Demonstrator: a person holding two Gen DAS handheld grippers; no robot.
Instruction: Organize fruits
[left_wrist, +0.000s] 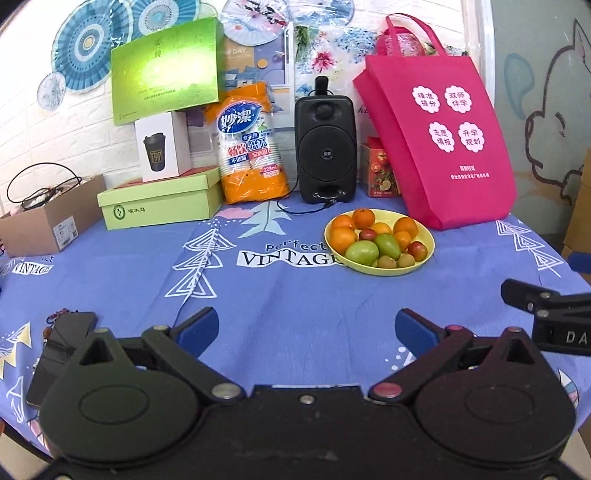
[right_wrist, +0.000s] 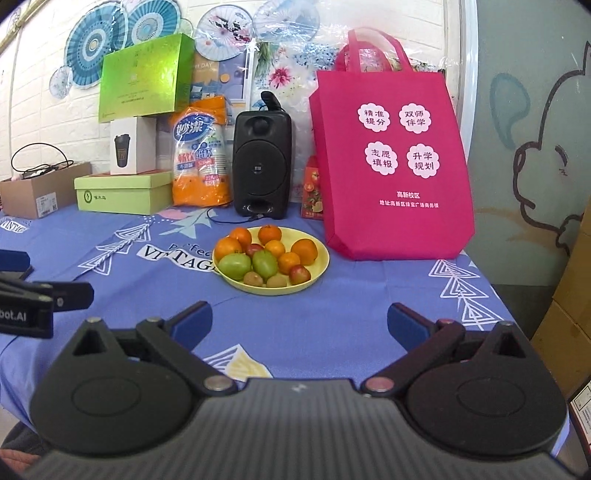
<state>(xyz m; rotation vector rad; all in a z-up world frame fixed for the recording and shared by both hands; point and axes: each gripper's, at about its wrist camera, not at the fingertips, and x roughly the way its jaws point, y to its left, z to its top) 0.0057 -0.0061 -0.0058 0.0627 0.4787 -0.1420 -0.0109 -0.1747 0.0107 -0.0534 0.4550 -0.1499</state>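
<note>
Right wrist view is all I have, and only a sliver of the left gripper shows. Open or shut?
Observer: The left gripper is open, with nothing between its fingers.
Operator: Anything lying near it that I can't see?
Observer: A dark phone lies flat on the cloth, just outside one of its fingers, near the table edge.
Operator: The red carton is half hidden for me.
Observer: From the left wrist, most of the carton front shows, upright between the speaker and the pink bag.
</note>
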